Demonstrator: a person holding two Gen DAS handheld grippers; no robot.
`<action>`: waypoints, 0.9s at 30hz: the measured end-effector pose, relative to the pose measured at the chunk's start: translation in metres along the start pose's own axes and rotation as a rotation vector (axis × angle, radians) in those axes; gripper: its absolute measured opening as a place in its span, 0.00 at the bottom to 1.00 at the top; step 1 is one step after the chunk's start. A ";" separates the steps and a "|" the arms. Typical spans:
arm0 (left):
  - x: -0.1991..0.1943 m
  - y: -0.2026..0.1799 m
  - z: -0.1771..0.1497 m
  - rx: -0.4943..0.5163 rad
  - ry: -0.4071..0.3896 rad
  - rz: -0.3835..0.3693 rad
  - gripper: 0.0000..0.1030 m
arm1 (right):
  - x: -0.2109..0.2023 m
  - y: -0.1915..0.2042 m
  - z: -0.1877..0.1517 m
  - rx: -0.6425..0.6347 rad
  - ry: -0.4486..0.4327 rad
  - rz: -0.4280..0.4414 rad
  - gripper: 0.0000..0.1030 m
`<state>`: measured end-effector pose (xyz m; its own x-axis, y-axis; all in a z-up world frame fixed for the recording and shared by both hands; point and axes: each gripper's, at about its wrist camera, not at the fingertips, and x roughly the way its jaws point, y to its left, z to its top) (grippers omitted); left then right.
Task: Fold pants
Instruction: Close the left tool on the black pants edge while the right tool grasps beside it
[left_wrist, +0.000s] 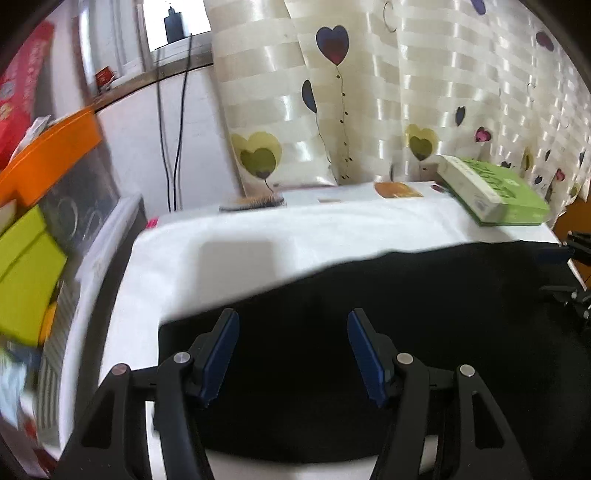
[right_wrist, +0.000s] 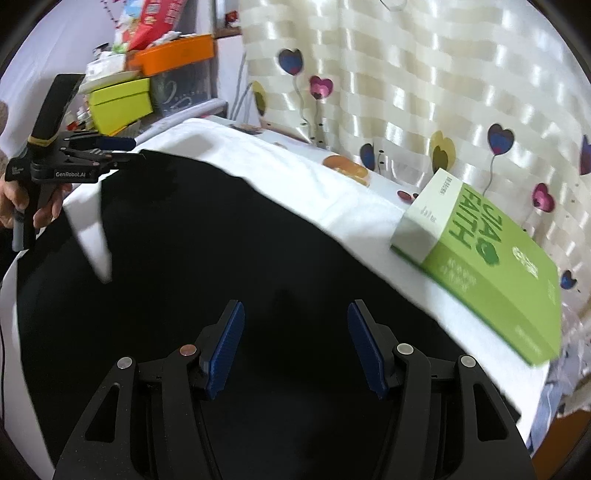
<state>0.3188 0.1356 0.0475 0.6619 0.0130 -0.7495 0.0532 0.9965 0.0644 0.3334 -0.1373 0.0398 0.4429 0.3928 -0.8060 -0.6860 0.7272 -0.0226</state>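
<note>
Both tongs (left_wrist: 293, 350) (right_wrist: 295, 347) agape — poised above pants (right_wrist: 221, 240).

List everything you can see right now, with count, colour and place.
pants: one, black, spread on the white cloth
cloth: one, white, covering the table
book: one, green, far right edge of the table
brush: one, dark, far edge
curtain: cream with hearts, behind the table
boxes: orange and lime, stacked at left
left tool: open, above the pants
right tool: open, above the pants
hand: holding the left tool
</note>
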 end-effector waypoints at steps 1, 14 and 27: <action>0.007 0.001 0.005 0.008 0.002 -0.001 0.62 | 0.007 -0.007 0.005 0.005 0.005 0.011 0.57; 0.071 -0.007 0.011 0.091 0.062 -0.076 0.66 | 0.059 -0.057 0.015 0.032 0.041 0.085 0.57; 0.062 -0.037 0.008 0.197 0.046 -0.085 0.09 | 0.035 -0.034 0.015 -0.063 0.010 -0.014 0.08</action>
<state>0.3640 0.0992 0.0042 0.6139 -0.0622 -0.7869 0.2557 0.9588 0.1236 0.3805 -0.1403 0.0214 0.4474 0.3770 -0.8110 -0.7151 0.6954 -0.0713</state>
